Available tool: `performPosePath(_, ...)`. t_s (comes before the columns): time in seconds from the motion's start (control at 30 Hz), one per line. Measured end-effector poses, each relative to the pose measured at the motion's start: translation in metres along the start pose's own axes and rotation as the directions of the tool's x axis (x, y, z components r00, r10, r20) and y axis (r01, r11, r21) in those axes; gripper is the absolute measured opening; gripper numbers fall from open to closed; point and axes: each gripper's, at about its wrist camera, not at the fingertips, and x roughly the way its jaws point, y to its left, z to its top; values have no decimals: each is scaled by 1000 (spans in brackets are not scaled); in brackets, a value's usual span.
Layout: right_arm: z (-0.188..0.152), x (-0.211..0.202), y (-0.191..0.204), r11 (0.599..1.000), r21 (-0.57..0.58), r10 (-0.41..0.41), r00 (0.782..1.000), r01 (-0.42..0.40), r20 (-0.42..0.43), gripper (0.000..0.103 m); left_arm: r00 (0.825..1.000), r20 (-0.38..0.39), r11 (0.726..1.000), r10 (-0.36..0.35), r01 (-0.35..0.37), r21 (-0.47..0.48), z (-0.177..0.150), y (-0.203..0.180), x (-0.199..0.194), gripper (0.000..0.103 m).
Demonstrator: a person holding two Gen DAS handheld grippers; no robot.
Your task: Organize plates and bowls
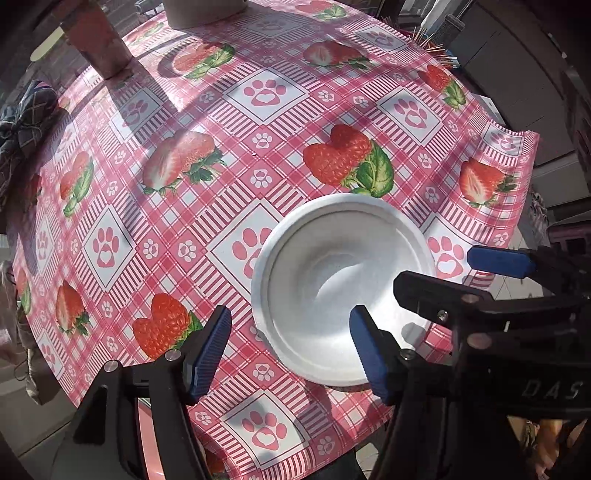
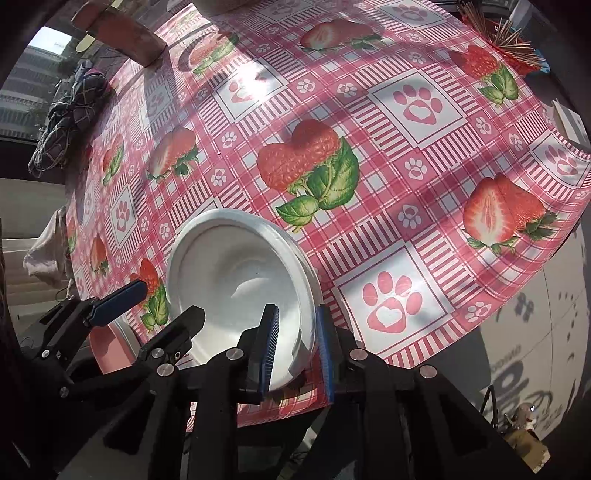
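A white foam bowl sits near the front edge of the table with the strawberry and paw-print cloth. My left gripper is open just in front of the bowl's left side, empty. In the right wrist view the bowl has its near right rim between the two blue pads of my right gripper, which stand narrowly apart around the rim. The right gripper also shows in the left wrist view at the bowl's right edge.
A brown cup and a pale bowl-shaped object stand at the far side. A dark checked cloth lies at the far left edge. Toothpicks in a red holder stand at the far right. A pink object sits below the table's front edge.
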Motion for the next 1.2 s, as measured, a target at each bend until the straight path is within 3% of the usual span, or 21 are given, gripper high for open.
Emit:
performPosePath(0.03,0,-2,-2,1000,9,13,1000,-13,10,103,1000,7,1000,3,-3,14,-2,-1,-3,74)
performPosePath(0.1,0,-12,-5,999,21,34,999,-35,41,103,999,30,999,12,-13,38,-5,-3,-12,82)
performPosePath(0.17,-1,-20,-6,999,23,27,998,-28,63,103,998,58,998,21,-24,54,-6,-3,-21,82)
performPosePath(0.27,-2,-35,-6,1000,16,13,995,-14,104,103,983,184,999,4,-13,47,-6,1,-52,82)
performPosePath(0.37,-4,-50,-1,1000,-1,16,990,-16,139,103,932,355,993,81,-105,50,-11,-2,-96,83)
performPosePath(0.43,-5,-65,-1,998,12,66,983,-69,173,103,890,429,983,153,-184,30,-17,-3,-123,87)
performPosePath(0.5,-4,-79,3,999,6,29,977,-31,210,103,853,471,969,223,-247,-10,-22,0,-145,94)
performPosePath(0.53,-5,-87,6,1000,-3,11,971,-10,237,103,845,480,966,236,-257,-23,-24,2,-152,94)
performPosePath(0.6,-6,-101,10,999,-15,35,961,-32,275,103,844,498,977,199,-213,-28,-29,9,-165,94)
performPosePath(0.67,-7,-110,14,999,-23,48,955,-43,292,103,831,524,980,186,-193,-43,-37,14,-177,94)
performPosePath(0.77,-11,-119,22,998,-55,41,952,-25,304,103,780,602,983,170,-177,-48,-49,16,-199,98)
performPosePath(0.83,-14,-121,25,997,-72,34,952,-13,305,103,751,651,993,112,-116,-37,-57,19,-211,103)
performPosePath(0.87,-16,-121,25,997,-74,31,951,-8,307,103,749,660,998,58,-63,-16,-60,21,-212,103)
performPosePath(0.97,-20,-123,27,997,-81,16,951,9,309,103,785,612,995,-99,86,50,-60,25,-203,103)
performPosePath(1.13,-23,-127,38,991,-123,-5,946,48,325,103,833,548,997,-77,63,44,-56,21,-193,103)
performPosePath(1.2,-24,-125,43,988,-140,-17,946,66,325,103,841,537,998,-66,58,31,-57,22,-191,103)
